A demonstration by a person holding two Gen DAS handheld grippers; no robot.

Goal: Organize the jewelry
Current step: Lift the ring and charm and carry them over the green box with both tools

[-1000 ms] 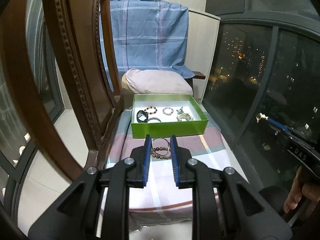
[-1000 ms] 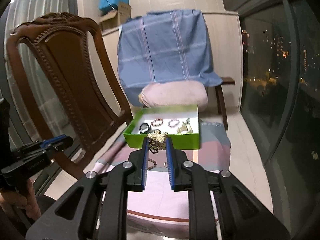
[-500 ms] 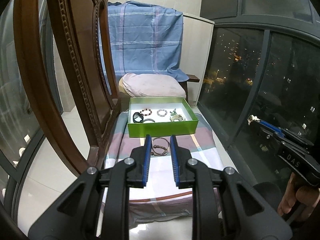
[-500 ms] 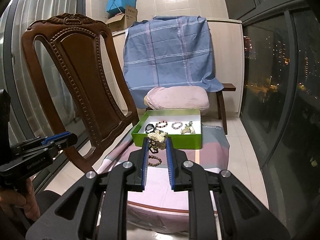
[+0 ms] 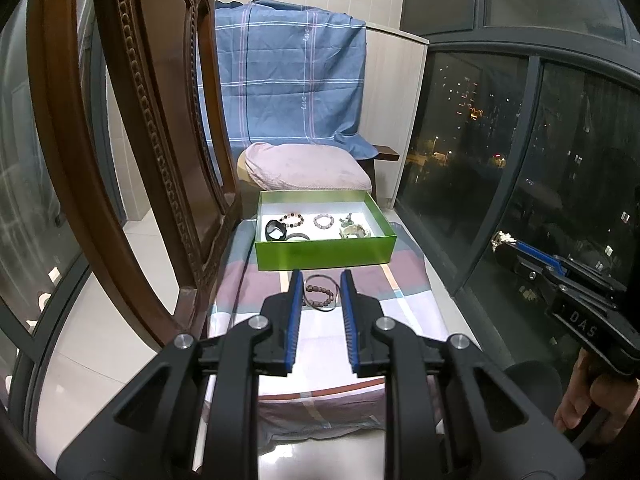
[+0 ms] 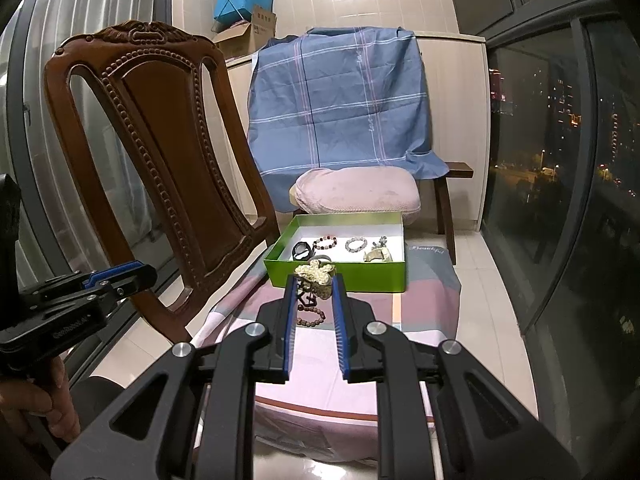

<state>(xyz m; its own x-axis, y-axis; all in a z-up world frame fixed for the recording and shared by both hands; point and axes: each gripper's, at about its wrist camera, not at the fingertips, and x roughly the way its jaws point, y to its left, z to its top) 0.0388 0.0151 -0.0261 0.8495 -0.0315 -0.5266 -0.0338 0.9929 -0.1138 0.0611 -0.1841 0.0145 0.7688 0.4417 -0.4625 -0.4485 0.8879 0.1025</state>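
While the right gripper holds a pale gold, knobbly piece of jewellery pinched at its blue-padded tips, it hangs in the air short of the shallow green cardboard box, well above the pink-and-grey checked cloth. The jaws stand narrow, and the piece bunches over and between them, so the grip looks light.

The step in hand, as I judge it, is carrying this piece into the box. To do it well, go forward over the near green wall with the piece clear of the rim, then come down on bare white floor. 5 items already lie inside: a black watch-like piece, a dark bangle, 2 beaded bracelets and a pale cluster at the right. The free patch seems to be the near middle; aim there, and let go low so nothing bounces or tangles.

The left gripper is narrow too and empty, hovering above a brown wooden-bead bracelet and a thin dark cord loop lying on the cloth just before the box. Keep it well apart from the right gripper's path.
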